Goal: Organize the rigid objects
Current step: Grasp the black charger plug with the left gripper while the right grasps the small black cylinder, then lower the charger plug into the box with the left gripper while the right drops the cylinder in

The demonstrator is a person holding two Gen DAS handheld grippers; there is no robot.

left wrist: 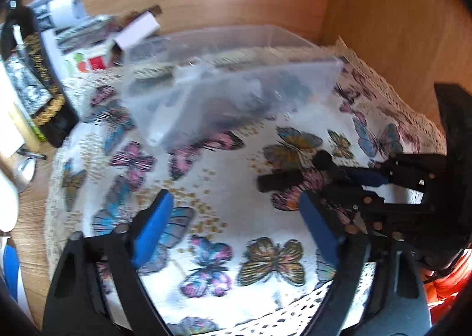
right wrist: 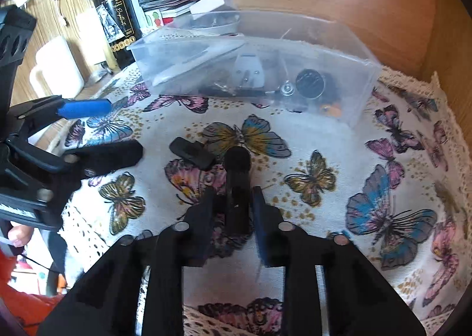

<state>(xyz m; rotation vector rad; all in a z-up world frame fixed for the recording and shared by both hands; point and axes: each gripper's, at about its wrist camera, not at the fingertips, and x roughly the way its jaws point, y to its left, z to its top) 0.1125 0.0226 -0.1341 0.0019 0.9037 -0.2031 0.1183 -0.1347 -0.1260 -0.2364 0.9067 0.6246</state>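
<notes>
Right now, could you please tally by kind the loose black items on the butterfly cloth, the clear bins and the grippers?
Mic, between the right gripper fingers: 1
Clip, loose on the cloth: 1
Bin: 1
Grippers, with the left gripper: 2
Total: 5

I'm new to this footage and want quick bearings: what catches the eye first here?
The butterfly tablecloth fills both views. The right gripper is shut on a black microphone-like stick at centre, a black clip just left. Behind stands a clear plastic bin of small items; the left gripper is open.
</notes>
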